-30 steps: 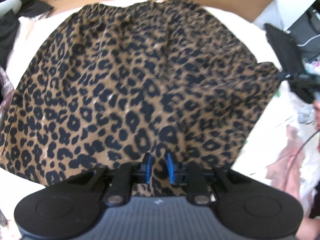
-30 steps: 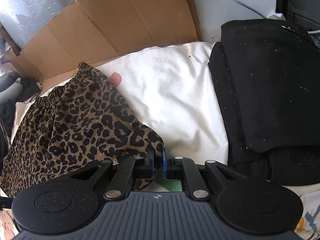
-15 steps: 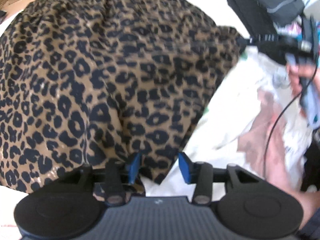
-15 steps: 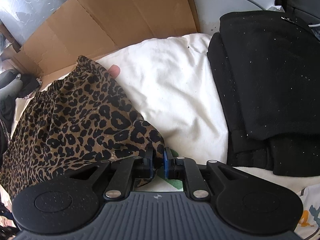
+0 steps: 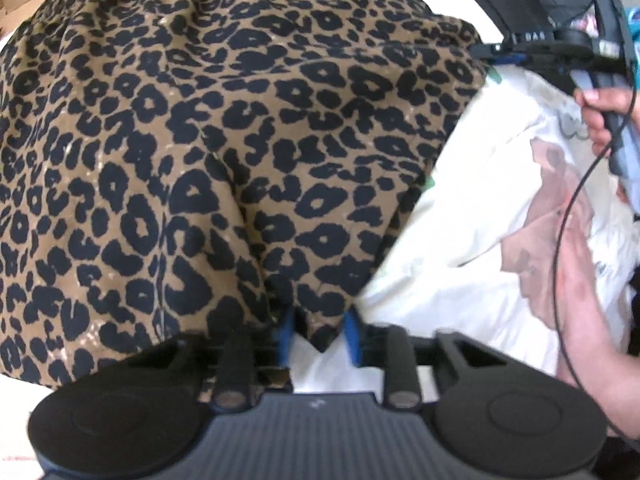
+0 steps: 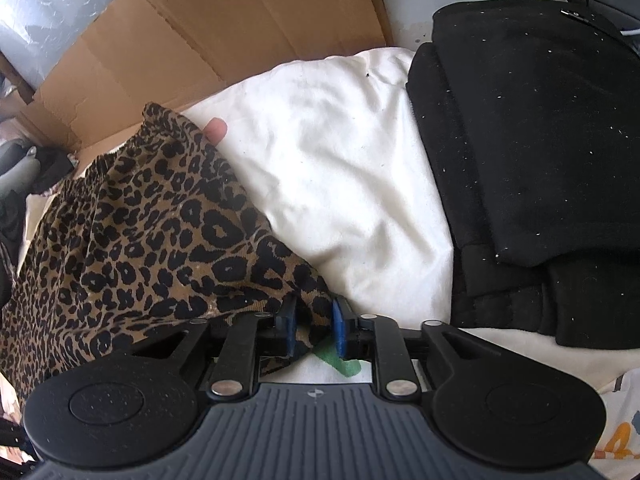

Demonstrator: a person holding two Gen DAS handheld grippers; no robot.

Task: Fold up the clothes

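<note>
Garment: leopard-print brown-and-black fabric skirt with a gathered elastic waistband, spread over a white cloth-covered surface; waistband at the far edge, hem toward both cameras.
Left gripper: black two-finger tool with blue pads, at the near hem of the skirt; fingers parted with a clear gap, a point of hem fabric lying loosely between them, touching the left pad and not pinched.
Right gripper: matching black tool with blue pads, at the skirt's right hem corner; fingers partly spread, a fold of the corner sitting between the pads, seemingly slack; grip cannot be told for certain.
Hand: a person's hand, right of the skirt, around the right gripper's handle, a thin black cable looping below it.
Fingertip: one fingertip just beyond the skirt's waistband corner, on the white surface.
Black pile: folded black fleece garments, right of the skirt, apart from it.
Cardboard: flattened brown corrugated sheet, behind the skirt's waistband.
Printed cloth: cream fabric with brown and green print, under the skirt's right edge.
</note>
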